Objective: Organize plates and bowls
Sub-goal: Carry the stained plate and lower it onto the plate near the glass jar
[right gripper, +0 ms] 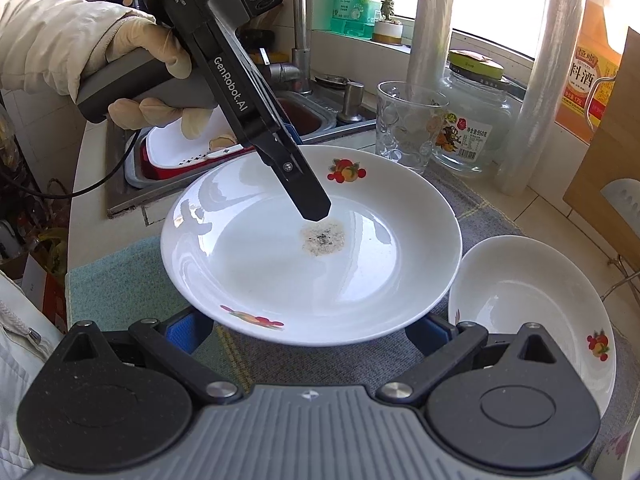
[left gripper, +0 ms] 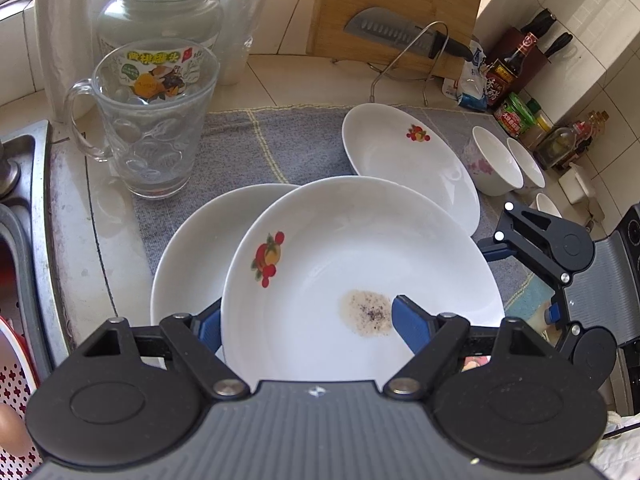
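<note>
My left gripper (left gripper: pixel 306 316) is shut on the near rim of a white plate (left gripper: pixel 360 264) with a fruit decal and a brownish speckled stain. One blue finger (left gripper: pixel 404 320) lies inside it and the other under the rim. In the right wrist view a gloved hand holds this gripper (right gripper: pixel 316 210) over the same plate (right gripper: pixel 248 264). My right gripper (right gripper: pixel 310 332) stands open, its fingers low beside the plate's edge with nothing pinched; it also shows as the gripper (left gripper: pixel 520 280) at the right. A second plate (left gripper: pixel 184 256) lies partly under the held one. A third plate (left gripper: pixel 408 160) rests behind.
A grey cloth (left gripper: pixel 256 140) covers the counter. A glass mug (left gripper: pixel 156 120) and a jar (left gripper: pixel 160 12) stand at the back left, beside the sink (left gripper: pixel 24 208). Small bowls (left gripper: pixel 496 164) sit at the right, near sauce bottles (left gripper: pixel 508 68). A knife (left gripper: pixel 400 36) leans on a cutting board.
</note>
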